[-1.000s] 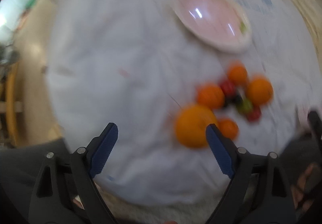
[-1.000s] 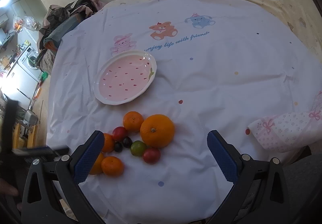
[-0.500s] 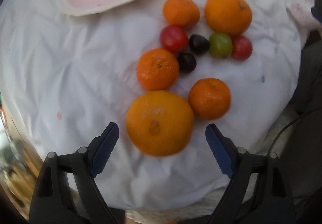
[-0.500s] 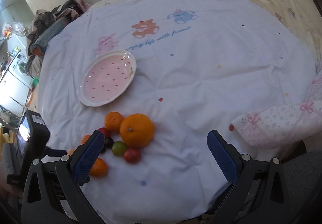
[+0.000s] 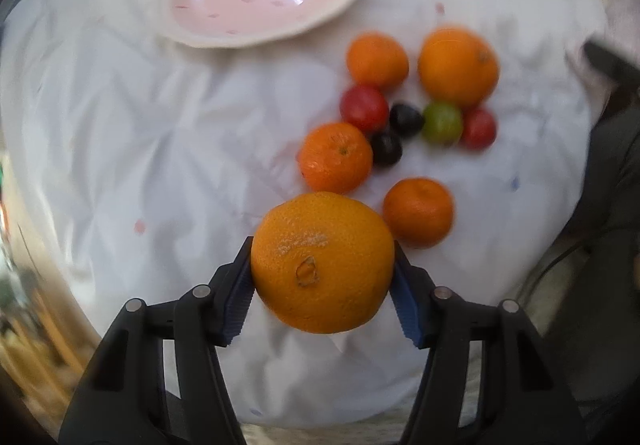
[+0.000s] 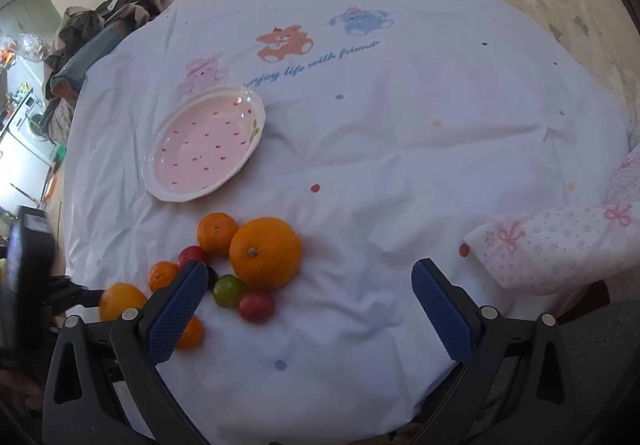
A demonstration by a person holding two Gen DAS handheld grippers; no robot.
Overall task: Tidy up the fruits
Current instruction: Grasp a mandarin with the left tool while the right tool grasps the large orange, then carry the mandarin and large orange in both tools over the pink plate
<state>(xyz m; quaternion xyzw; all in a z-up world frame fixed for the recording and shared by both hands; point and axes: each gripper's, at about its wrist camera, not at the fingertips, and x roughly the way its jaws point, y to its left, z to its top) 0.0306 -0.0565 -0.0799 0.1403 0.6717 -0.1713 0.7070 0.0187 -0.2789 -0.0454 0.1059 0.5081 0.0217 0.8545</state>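
My left gripper (image 5: 322, 257) points straight down. Its jaws are closing on a large orange (image 5: 322, 263), and both blue pads touch its sides. Beyond it on the white sheet lie three mandarins (image 5: 335, 157), a second large orange (image 5: 458, 67), two red fruits (image 5: 364, 108), a green one (image 5: 443, 123) and two dark ones (image 5: 385, 149). The pink strawberry-pattern plate (image 5: 280, 37) stands empty farther off. My right gripper (image 6: 310, 273) hangs open above the sheet, right of the fruit cluster (image 6: 266, 253), holding nothing.
The sheet (image 6: 400, 125) carries a bear print and covers a bed. A floral pink cloth (image 6: 560, 245) lies at the right edge. Piled clothes (image 6: 100, 33) sit at the far left corner. The bed's near edge runs just under both grippers.
My left gripper rolled, moved over the fruit and came down around the large orange, its jaws narrowing from wide open onto it. The right gripper barely moved.
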